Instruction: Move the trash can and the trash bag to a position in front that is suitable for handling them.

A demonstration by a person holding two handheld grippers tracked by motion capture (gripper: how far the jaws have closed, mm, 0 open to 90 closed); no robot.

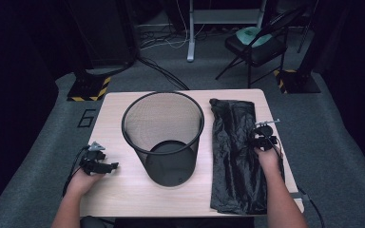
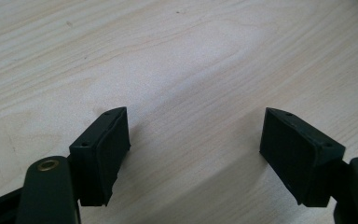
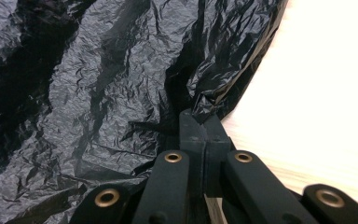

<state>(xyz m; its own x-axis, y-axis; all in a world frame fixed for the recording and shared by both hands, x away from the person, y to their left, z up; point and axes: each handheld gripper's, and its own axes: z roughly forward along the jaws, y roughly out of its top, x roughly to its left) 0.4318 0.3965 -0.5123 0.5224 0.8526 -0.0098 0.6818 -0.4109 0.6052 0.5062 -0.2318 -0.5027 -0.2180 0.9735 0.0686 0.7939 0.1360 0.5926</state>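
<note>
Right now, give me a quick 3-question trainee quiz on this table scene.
1. True or false: the left claw is open over bare table.
2. What does the right claw pinch? A) mesh bin B) black bag C) cable
3. Fill in: the mesh bin stands ___ the two claws.

Key: 1 true. 2 B, the edge of the black bag, jaws closed. 3 between.

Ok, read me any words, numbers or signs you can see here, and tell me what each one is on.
"6": dark outlined digit on the grey floor, left of the table.
No readable text on the mesh bin, the black bag, or either gripper's jaws.
</note>
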